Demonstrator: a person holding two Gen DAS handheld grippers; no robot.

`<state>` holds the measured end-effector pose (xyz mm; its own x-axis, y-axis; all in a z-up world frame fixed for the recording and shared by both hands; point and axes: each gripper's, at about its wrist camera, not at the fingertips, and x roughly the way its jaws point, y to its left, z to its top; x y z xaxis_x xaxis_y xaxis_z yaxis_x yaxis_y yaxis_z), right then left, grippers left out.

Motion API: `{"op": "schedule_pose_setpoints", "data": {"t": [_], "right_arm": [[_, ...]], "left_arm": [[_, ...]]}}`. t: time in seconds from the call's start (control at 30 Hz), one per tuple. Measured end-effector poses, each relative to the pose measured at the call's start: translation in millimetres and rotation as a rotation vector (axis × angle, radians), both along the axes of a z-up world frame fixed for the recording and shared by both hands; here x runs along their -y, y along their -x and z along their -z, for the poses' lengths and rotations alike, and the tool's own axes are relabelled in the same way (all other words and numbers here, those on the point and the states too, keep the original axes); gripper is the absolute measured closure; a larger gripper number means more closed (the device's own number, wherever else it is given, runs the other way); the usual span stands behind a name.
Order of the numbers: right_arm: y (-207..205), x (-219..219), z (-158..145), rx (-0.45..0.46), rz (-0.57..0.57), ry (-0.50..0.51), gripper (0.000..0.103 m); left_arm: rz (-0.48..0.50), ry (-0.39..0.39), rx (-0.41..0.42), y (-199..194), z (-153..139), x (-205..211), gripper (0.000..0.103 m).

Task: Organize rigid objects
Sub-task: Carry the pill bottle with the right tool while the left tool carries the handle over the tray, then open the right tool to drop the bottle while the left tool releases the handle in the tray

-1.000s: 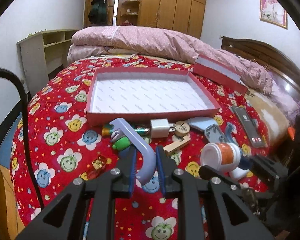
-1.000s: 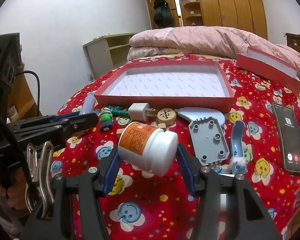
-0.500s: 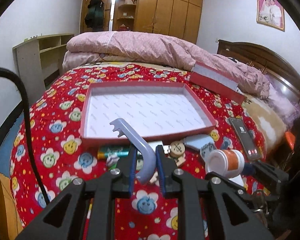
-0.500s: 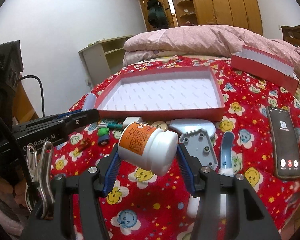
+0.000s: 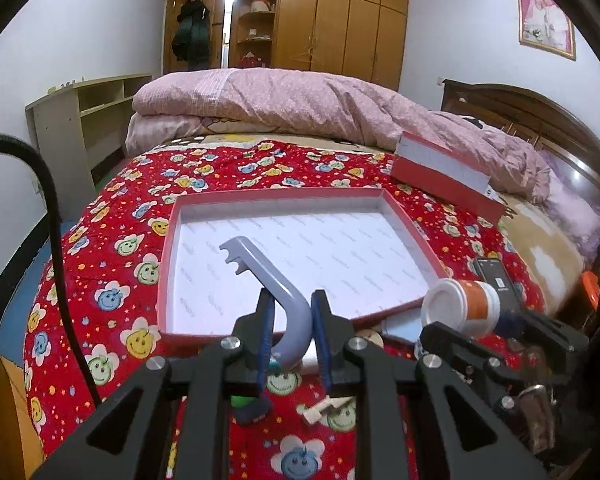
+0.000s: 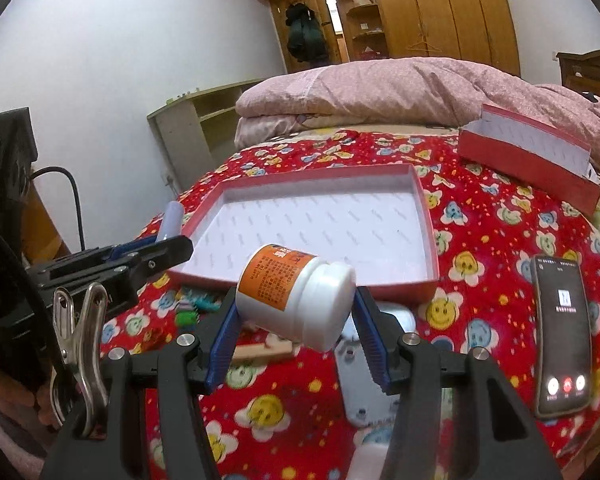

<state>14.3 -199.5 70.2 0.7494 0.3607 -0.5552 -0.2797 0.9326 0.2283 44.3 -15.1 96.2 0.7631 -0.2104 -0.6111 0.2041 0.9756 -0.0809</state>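
Observation:
My left gripper is shut on a curved grey-blue plastic hook, held above the near edge of the open red box with a white lining. My right gripper is shut on a white pill bottle with an orange label, held above the bed just in front of the red box. The bottle also shows at the right of the left wrist view. The left gripper's fingers show at the left of the right wrist view.
Small items lie on the red flowered bedspread under the grippers: a grey plastic plate, a wooden piece, a green toy. A phone lies at right. The red box lid and a pink quilt lie behind.
Both grippers have risen and moved forward toward the red box, each carrying its object. The small items now lie beneath and behind the fingertips.

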Motion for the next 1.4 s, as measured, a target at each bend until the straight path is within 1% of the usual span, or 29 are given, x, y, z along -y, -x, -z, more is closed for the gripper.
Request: {"op": "schedule_pose_setpoints", "data": {"t": [0.23, 0.43, 0.57, 0.67, 0.87, 0.93, 1.07, 1.17, 1.23, 1.27, 1.3, 1.4], "right_arm": [[-33.8, 0.4, 2.9, -0.027, -0.003, -0.030, 0.047], [-60.2, 2.2, 10.5, -0.040, 0.037, -0.003, 0.047], [-72.8, 5.1, 24.0, -0.074, 0.050, 0.003, 0.047], [-79.2, 5.0, 31.9, -0.095, 0.051, 0.010, 0.047], [-80.6, 2.0, 33.7, -0.086, 0.056, 0.028, 0.047], [-81.0, -0.4, 33.8, -0.078, 0.061, 0.048, 0.047], [-79.3, -4.0, 35.8, -0.063, 0.068, 0.079, 0.047], [-79.6, -4.2, 35.9, -0.066, 0.069, 0.079, 0.047], [-79.0, -4.4, 35.8, -0.068, 0.068, 0.076, 0.047], [-78.3, -4.9, 36.1, -0.067, 0.068, 0.077, 0.047], [-77.5, -5.4, 36.4, -0.064, 0.067, 0.080, 0.046], [-75.7, -7.7, 37.3, -0.054, 0.065, 0.087, 0.042]], "left_arm": [[-0.019, -0.012, -0.027, -29.6, 8.9, 4.6, 0.084], [-0.029, -0.024, -0.057, -51.8, 24.8, 8.1, 0.084], [-0.040, -0.033, -0.080, -63.0, 38.2, 8.1, 0.084], [-0.046, -0.031, -0.097, -69.9, 46.6, 7.0, 0.084], [-0.039, -0.023, -0.120, -78.4, 58.2, 8.0, 0.084], [-0.038, -0.022, -0.131, -80.3, 62.0, 8.6, 0.084], [-0.036, -0.038, -0.123, -80.5, 62.7, 11.4, 0.084], [-0.038, -0.050, -0.118, -79.2, 62.9, 13.7, 0.084], [-0.039, -0.058, -0.114, -78.5, 63.0, 16.3, 0.081], [-0.036, -0.061, -0.112, -78.0, 63.0, 17.7, 0.076], [-0.031, -0.063, -0.109, -76.9, 63.2, 19.5, 0.069], [-0.038, -0.081, -0.103, -76.2, 63.9, 21.6, 0.060]]}}
